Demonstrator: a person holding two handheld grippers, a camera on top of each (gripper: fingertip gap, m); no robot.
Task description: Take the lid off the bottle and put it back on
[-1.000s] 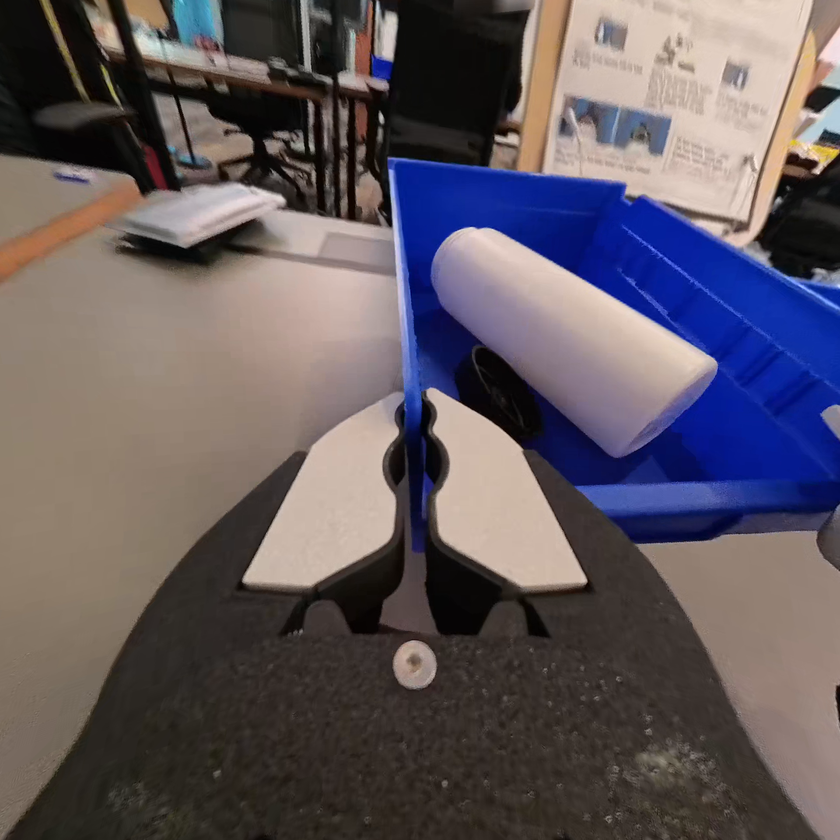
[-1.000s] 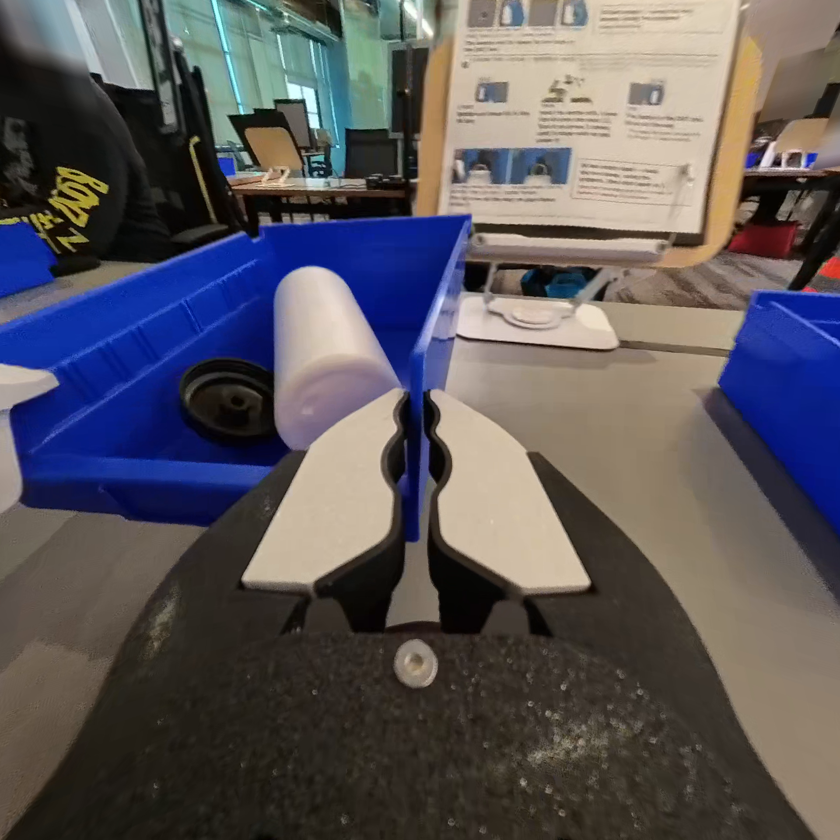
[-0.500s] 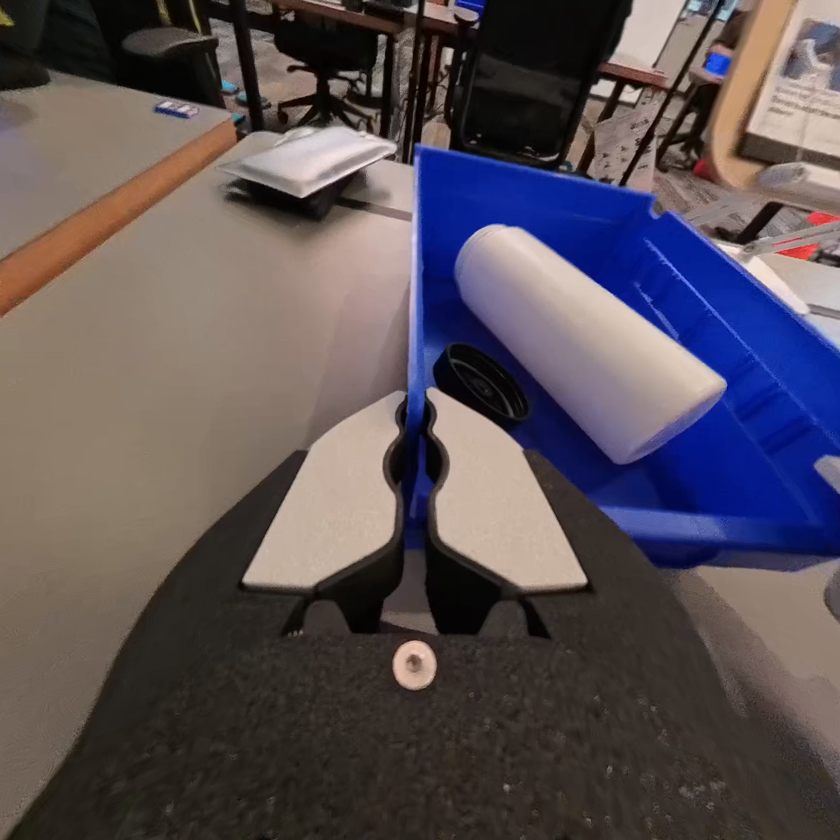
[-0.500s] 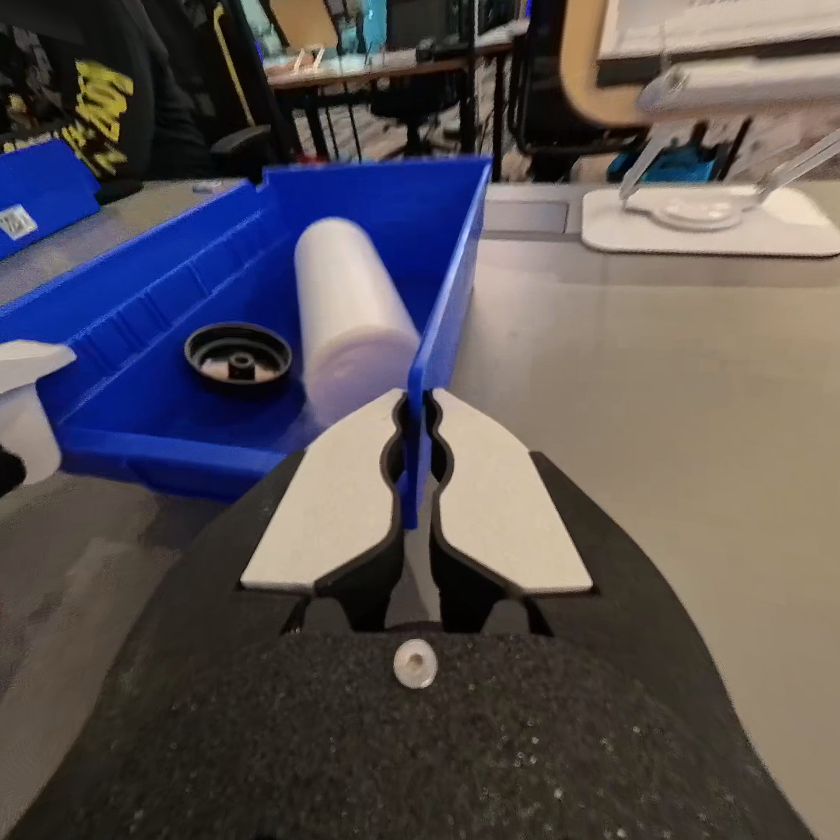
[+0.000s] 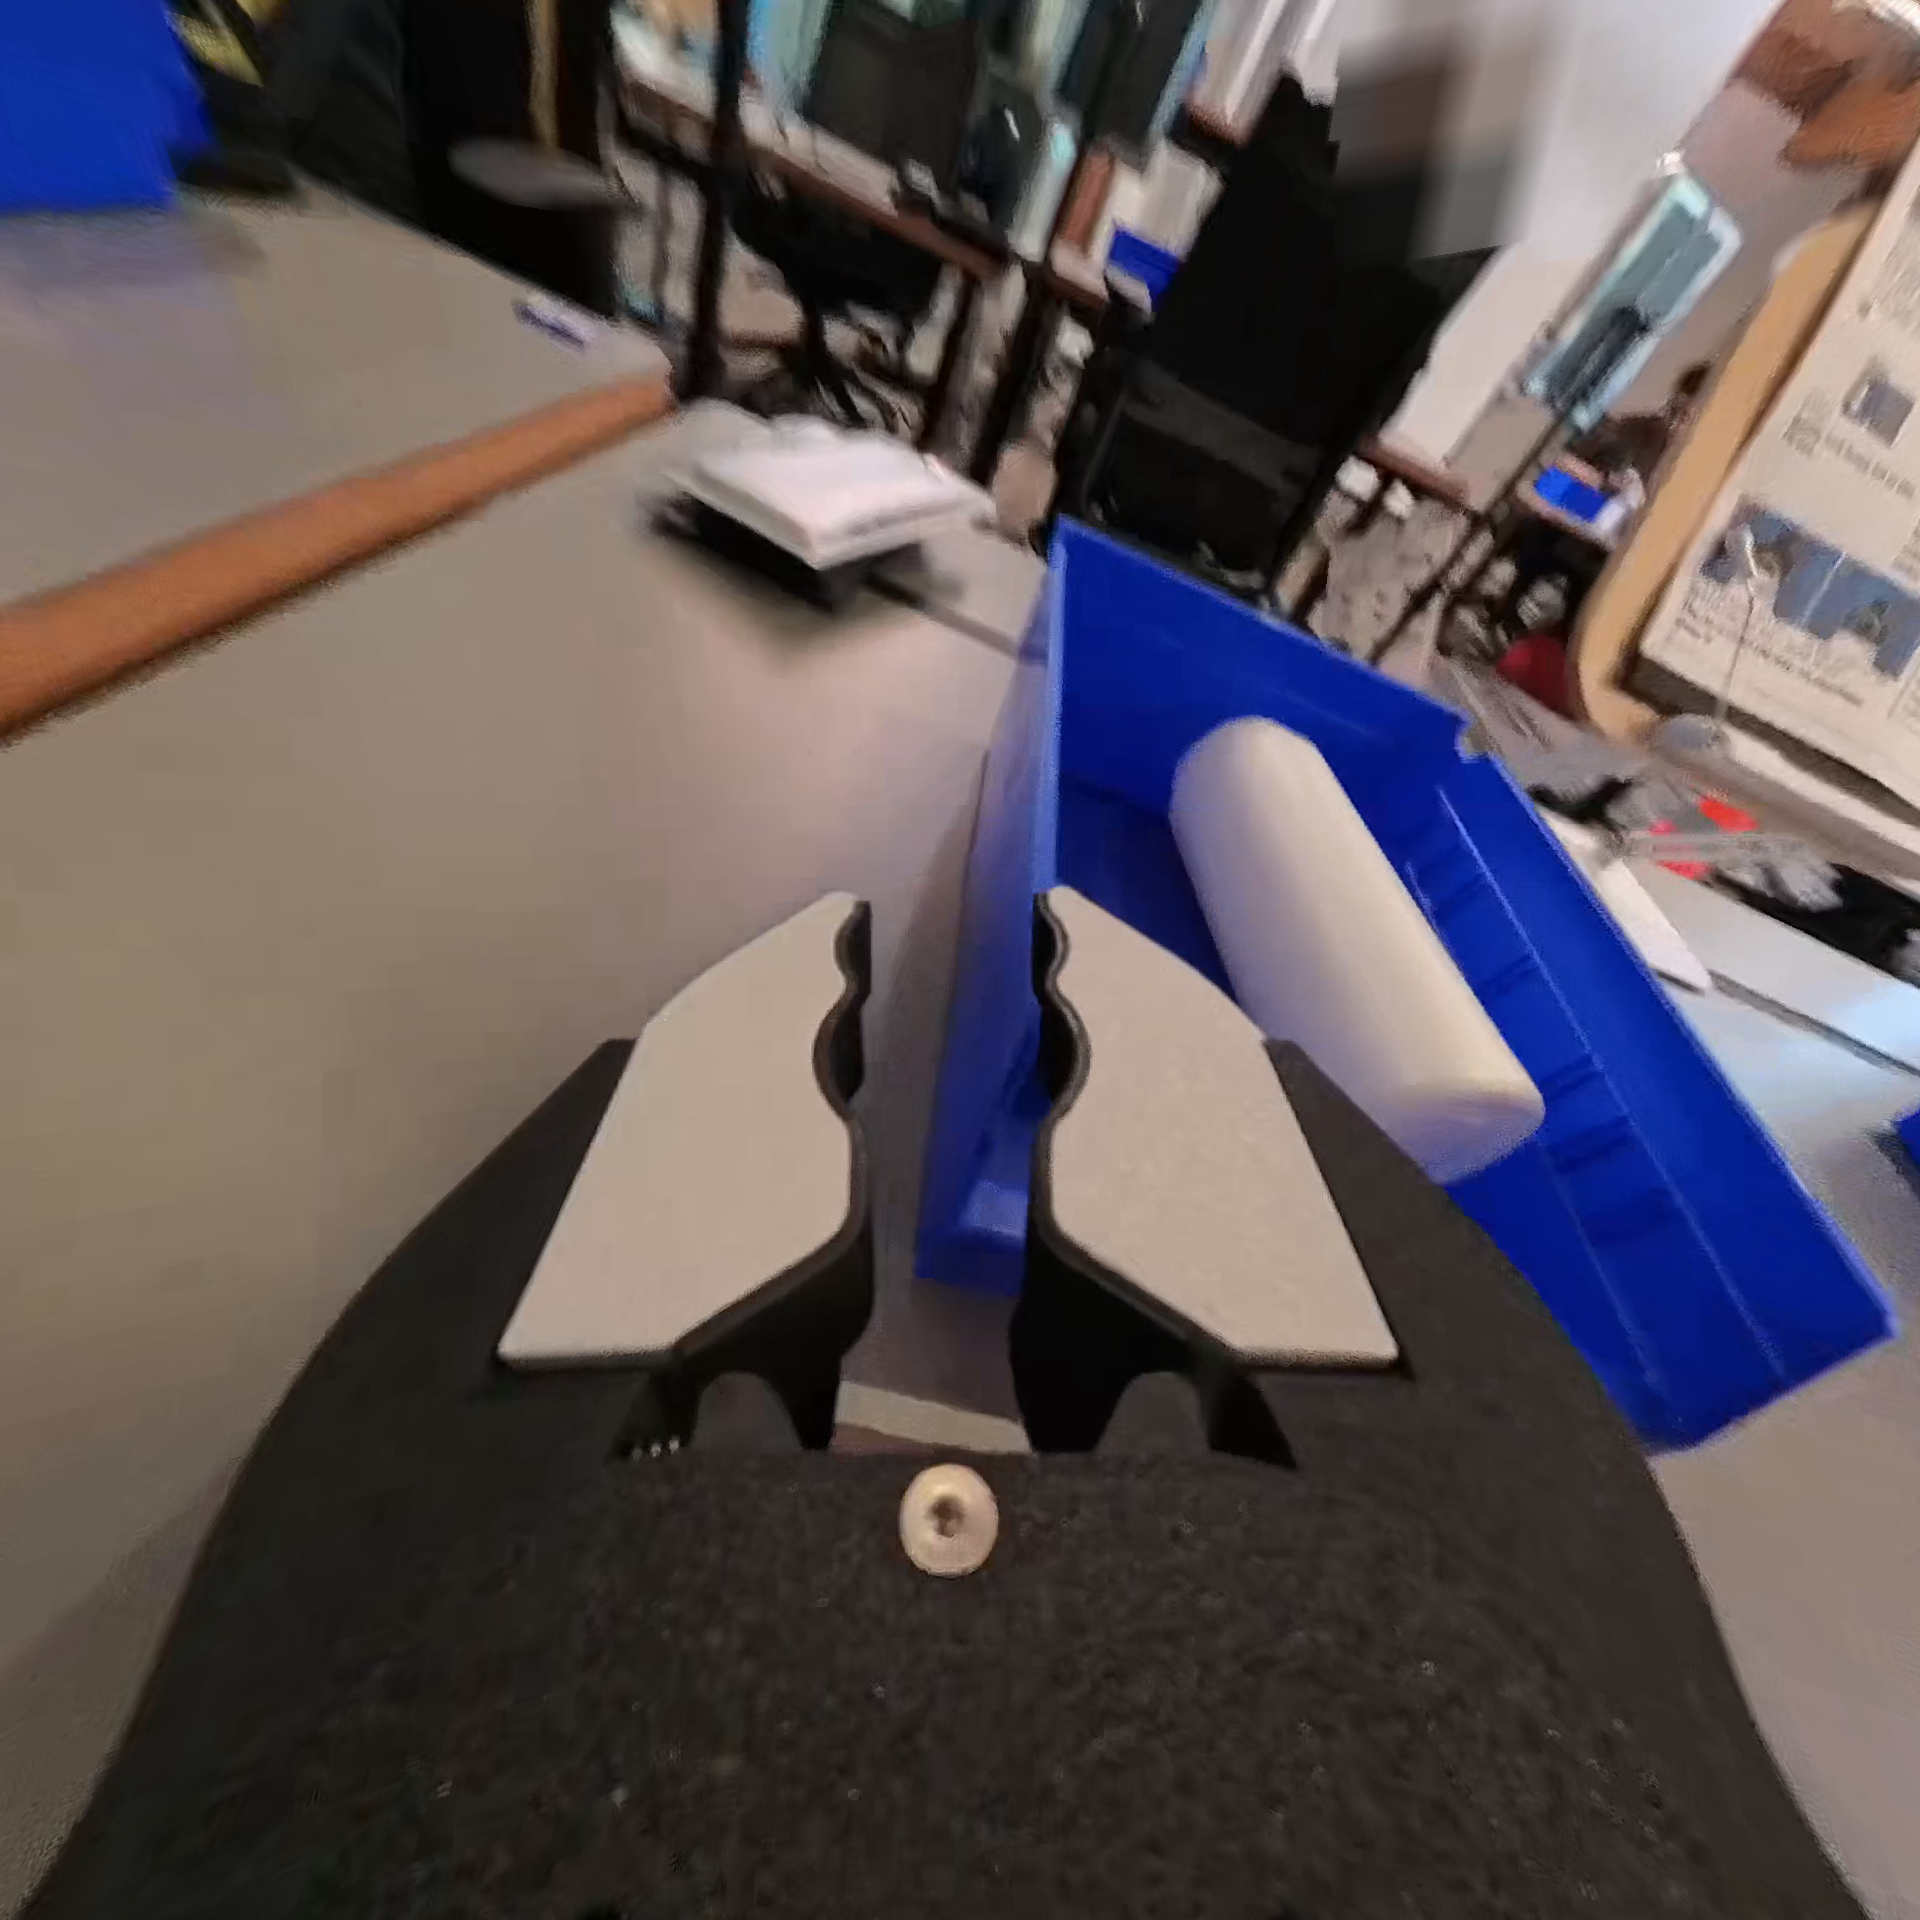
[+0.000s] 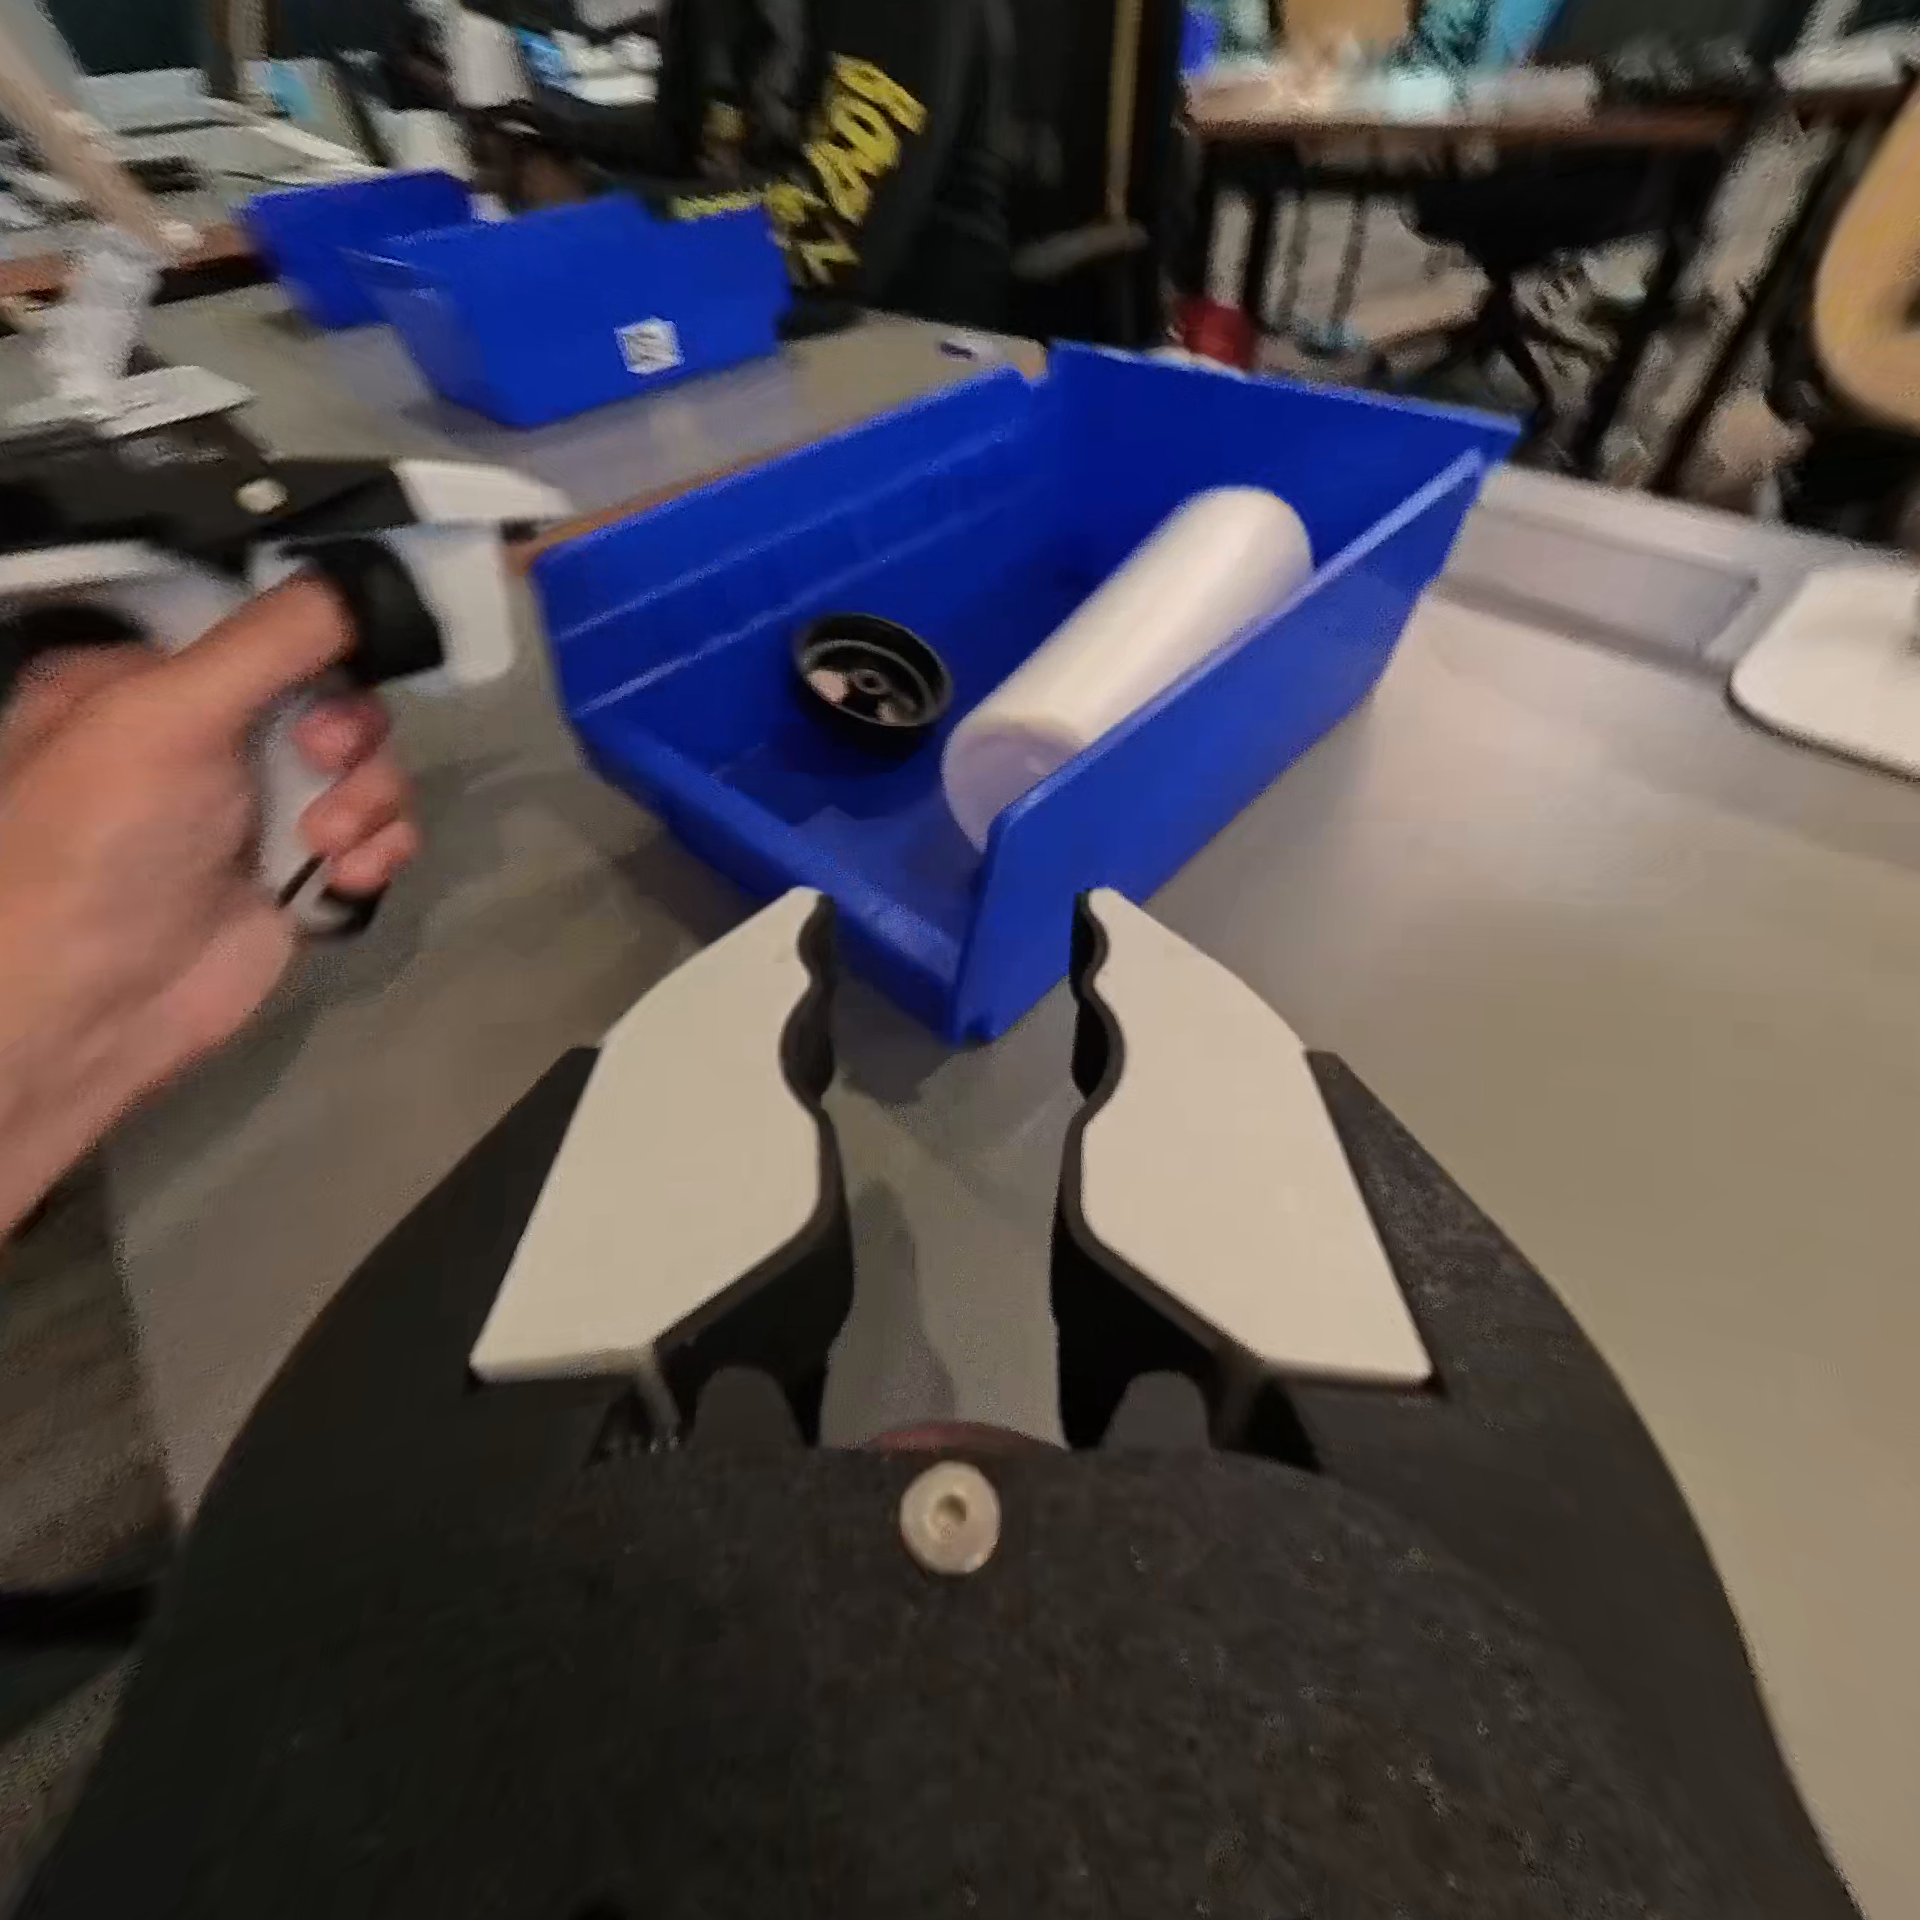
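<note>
Behind the left claw (image 5: 948, 925), perhaps the lid, hidden.

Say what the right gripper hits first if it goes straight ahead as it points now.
Likely the near corner of the blue bin, straight ahead of the open, empty right gripper. Bottle and lid lie farther in. Depth is uncertain.

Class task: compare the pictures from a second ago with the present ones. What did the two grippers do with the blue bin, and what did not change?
Both grippers let go of the blue bin. A second ago each was shut on a side wall; now the left gripper and right gripper have open fingers, and the right one has drawn back clear of the bin. Unchanged: the white bottle lies on its side in the bin with the black lid off beside it.
</note>
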